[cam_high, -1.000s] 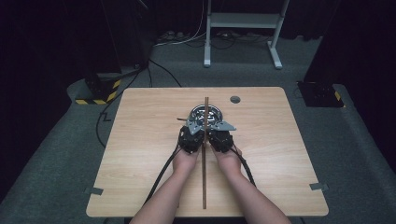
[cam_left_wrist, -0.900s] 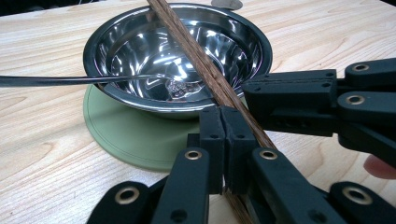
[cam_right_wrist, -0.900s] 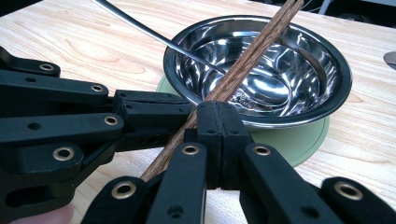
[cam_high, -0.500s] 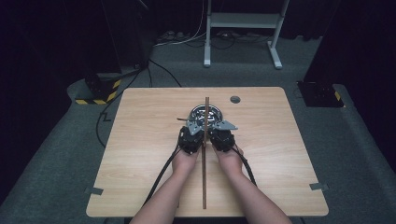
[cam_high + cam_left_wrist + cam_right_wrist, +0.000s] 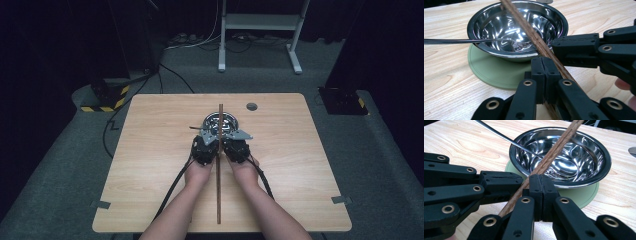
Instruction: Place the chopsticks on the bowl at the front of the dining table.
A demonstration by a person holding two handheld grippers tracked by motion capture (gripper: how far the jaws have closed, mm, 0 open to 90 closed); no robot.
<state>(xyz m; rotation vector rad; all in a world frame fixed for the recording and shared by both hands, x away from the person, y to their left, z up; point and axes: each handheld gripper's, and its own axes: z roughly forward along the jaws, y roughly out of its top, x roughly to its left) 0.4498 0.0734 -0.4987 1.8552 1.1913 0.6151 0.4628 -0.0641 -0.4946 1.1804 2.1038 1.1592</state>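
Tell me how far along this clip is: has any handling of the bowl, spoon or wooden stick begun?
Set out already: the steel bowl stands on a green mat with a spoon resting in it, and a long wooden stick runs across the table and over the bowl. In hand: nothing; the left gripper and right gripper sit shut and empty on either side of the stick. All handling remains.

Both hand-held grippers — left [image 5: 205,150], right [image 5: 236,149] — side by side, jaws closed

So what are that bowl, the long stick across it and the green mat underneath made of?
Bowl: polished metal, probably steel, going by its mirror-like reflections. Stick: apparently wood, brown with lengthwise grain. Mat: matte green, maybe silicone or rubber; hard to tell.
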